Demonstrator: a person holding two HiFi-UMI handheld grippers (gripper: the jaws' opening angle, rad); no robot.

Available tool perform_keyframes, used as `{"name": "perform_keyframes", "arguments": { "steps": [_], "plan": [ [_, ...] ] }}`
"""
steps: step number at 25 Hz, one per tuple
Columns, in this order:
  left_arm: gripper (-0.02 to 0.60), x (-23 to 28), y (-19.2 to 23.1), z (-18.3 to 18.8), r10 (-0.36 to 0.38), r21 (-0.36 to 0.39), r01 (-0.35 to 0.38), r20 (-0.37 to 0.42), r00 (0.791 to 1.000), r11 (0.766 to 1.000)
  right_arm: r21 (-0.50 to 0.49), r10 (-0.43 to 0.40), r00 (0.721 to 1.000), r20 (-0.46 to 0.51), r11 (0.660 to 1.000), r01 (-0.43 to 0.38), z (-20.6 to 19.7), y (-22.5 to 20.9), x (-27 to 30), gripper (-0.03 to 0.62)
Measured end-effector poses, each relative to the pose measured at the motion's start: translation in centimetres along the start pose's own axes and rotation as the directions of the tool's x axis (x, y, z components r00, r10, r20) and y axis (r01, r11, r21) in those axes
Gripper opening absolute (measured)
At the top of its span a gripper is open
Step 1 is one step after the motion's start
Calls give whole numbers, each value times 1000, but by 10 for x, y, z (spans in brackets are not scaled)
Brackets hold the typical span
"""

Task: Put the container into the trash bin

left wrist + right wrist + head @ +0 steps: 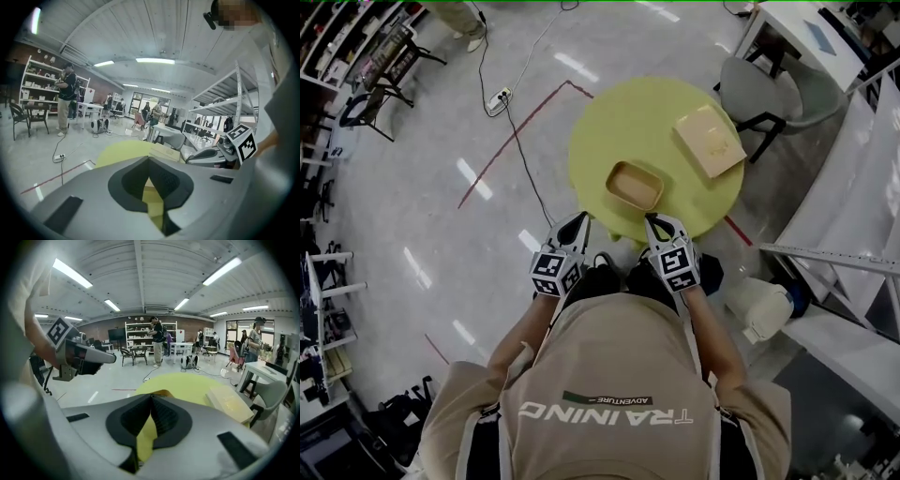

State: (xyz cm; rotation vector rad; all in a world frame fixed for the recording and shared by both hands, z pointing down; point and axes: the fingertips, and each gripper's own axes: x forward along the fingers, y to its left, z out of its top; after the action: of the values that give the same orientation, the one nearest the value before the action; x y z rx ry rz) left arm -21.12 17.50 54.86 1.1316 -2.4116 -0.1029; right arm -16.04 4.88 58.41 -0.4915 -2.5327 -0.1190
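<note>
Left gripper (580, 219) and right gripper (650, 220), both closed, face one container (634, 185).

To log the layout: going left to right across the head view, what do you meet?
power strip → left gripper → container → flat box → metal shelving. The right gripper overlaps the container's span, so it is left out.
</note>
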Motion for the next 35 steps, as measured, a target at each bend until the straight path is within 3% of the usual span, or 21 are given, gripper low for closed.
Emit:
{"name": "perform_keyframes", "arguments": {
  "steps": [4, 10, 13, 17, 27, 31, 35],
  "plan": [
    [2, -2, -2, -7, 10, 10, -10, -5, 1000, 1000, -61, 2, 999, -43, 998, -5, -9, 3, 9, 3],
    [2, 6, -9, -14, -49, 28, 50, -18, 999, 998, -111, 2, 992, -128, 994, -16, -26, 0, 30, 3],
    [2, 8, -8, -16, -73, 26, 73, -25, 997, 997, -109, 34, 983, -183, 993, -55, -36, 3, 46, 124],
    [2, 5, -3, -18, -88, 29, 89, -29, 996, 996, -139, 49, 966, -255, 986, -87, -45, 5, 72, 124],
    [2, -5, 18, -36, -99, 14, 99, -46, 994, 995, -301, 62, 885, -462, 927, -222, -75, 12, 127, 103],
    [2, -3, 29, -39, -104, -10, 104, -53, 993, 995, -323, 70, 837, -543, 902, -285, -89, 16, 138, 103],
    [2, 1, 39, -40, -113, -13, 112, -52, 992, 994, -316, 59, 807, -588, 902, -296, -100, 13, 147, 103]
  ]
}}
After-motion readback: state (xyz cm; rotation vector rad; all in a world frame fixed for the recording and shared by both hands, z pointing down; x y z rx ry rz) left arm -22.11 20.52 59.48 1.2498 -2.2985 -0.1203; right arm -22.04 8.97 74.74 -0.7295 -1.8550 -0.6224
